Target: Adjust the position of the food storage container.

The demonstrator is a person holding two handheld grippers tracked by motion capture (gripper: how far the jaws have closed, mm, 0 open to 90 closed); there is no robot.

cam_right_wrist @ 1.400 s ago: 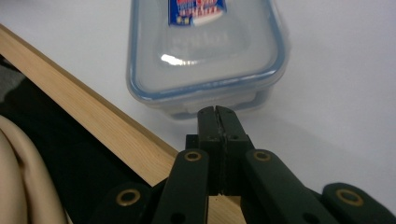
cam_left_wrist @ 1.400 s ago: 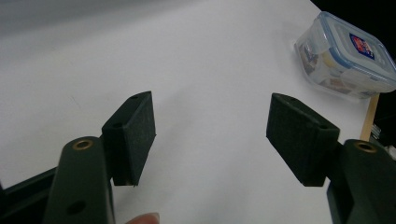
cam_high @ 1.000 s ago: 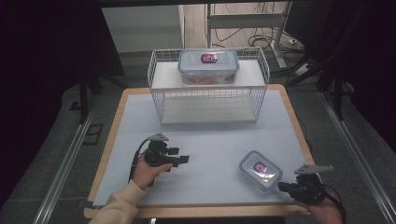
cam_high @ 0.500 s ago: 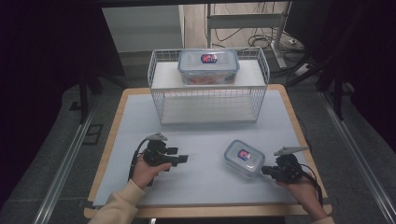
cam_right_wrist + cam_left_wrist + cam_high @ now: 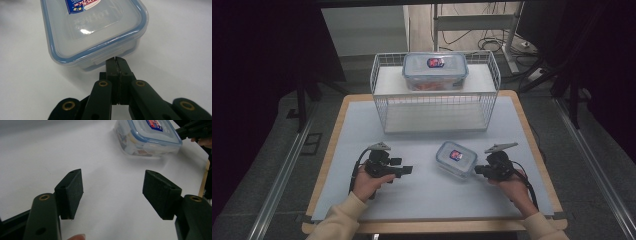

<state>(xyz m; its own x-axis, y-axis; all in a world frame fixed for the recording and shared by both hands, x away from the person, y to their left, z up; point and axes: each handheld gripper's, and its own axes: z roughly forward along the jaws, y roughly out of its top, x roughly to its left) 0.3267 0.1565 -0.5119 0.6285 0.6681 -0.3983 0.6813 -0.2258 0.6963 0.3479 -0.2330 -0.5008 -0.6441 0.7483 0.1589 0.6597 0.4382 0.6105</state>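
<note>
What I can't make out from my station

In the right gripper view the small container (image 5: 92,30) runs off the top edge, its label cut to a sliver, and whether the closed tips of the right gripper (image 5: 116,61) touch its latch I can't tell. In the left gripper view its far end is cropped too (contents just a blur). In the high view the large container (image 5: 435,71) on the wire rack (image 5: 436,107) holds something reddish, too small to name.
</note>
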